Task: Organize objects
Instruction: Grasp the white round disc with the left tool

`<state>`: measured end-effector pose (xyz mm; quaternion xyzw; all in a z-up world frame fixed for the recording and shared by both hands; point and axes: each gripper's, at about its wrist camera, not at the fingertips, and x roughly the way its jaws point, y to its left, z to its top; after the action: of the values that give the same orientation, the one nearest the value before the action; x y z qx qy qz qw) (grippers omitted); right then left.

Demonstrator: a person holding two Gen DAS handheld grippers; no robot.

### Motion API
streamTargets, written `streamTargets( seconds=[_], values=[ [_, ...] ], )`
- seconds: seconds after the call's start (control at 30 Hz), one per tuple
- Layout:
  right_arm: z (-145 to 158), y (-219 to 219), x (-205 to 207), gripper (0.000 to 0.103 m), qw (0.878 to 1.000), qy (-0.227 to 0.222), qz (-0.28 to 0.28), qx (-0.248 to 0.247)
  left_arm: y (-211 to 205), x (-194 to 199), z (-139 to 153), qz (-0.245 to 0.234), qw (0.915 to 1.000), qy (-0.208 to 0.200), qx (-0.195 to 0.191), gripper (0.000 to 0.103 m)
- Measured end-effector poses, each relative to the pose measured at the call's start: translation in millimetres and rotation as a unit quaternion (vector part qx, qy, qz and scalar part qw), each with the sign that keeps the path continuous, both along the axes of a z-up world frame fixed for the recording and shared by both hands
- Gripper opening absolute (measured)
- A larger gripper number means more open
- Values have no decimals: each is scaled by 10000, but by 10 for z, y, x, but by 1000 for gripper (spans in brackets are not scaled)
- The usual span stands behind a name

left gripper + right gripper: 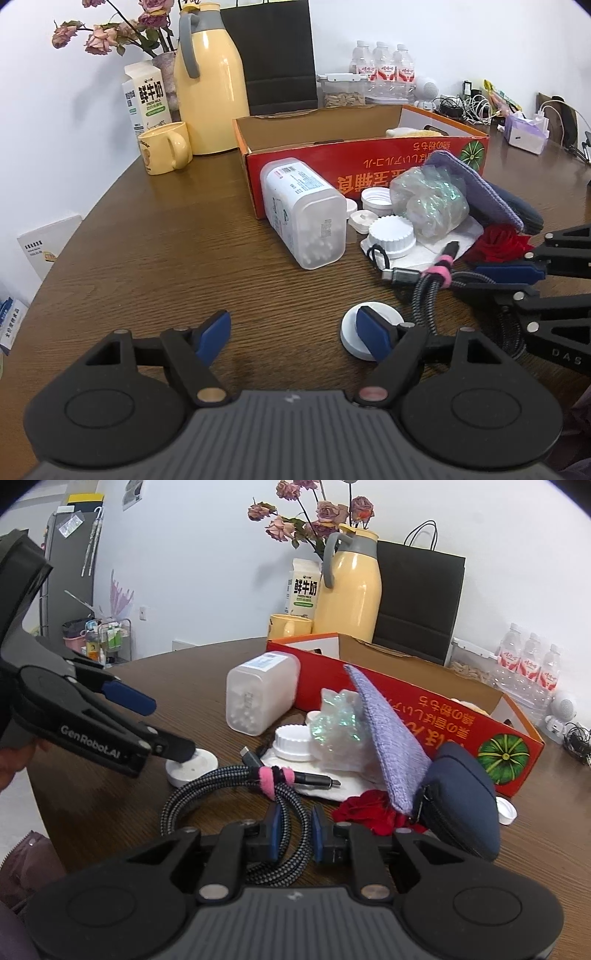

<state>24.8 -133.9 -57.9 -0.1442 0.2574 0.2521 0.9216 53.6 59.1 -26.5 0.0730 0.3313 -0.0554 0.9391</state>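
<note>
The right tool (293, 832) has its blue pads closed on the coiled braided cable (229, 781), two strands of the loop pinched between them; the coil lies on the wooden counter (166, 258), bound by a pink strap (275, 777). The left tool (293, 338) stands wide open and holds nothing, one finger (373, 334) over a small white round lid (369, 334) at the coil's left; whether it touches the lid I cannot tell.

Behind the cable the clutter is packed tight: a red rose (369, 808), a navy zip pouch (465, 805), a purple knitted piece (388, 734), crinkled clear film (340, 720), a ribbed white cap (293, 744) and a clear tub of cotton swabs (306, 218) on its side, all against the red cardboard box (369, 173). The box interior is mostly hidden by its near wall.

Open counter lies left of the tub and before the left tool, running to the curved edge. The right tool's own body hides the near part of the coil. A yellow mug (166, 151), thermos jug (208, 85) and milk carton (146, 98) stand at the far left.
</note>
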Motion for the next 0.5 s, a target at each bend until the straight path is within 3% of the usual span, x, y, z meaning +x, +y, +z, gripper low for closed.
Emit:
streamTargets(
  seconds=[0.17, 0.3, 0.47, 0.5],
  values=[
    [16, -69, 10, 17, 9998, 118, -22, 146, 46, -85, 23, -27, 9996, -46, -286, 77],
    [15, -60, 4, 17, 9999, 95, -28, 117, 14, -142, 35, -280, 9988, -37, -398, 85],
    [15, -58, 8, 16, 9999, 90, -35, 132, -72, -90, -60, -422, 9984, 129, -362, 85],
    [14, -56, 6, 16, 9999, 85, -37, 129, -82, -72, -88, -446, 9981, 170, -392, 81]
  ],
)
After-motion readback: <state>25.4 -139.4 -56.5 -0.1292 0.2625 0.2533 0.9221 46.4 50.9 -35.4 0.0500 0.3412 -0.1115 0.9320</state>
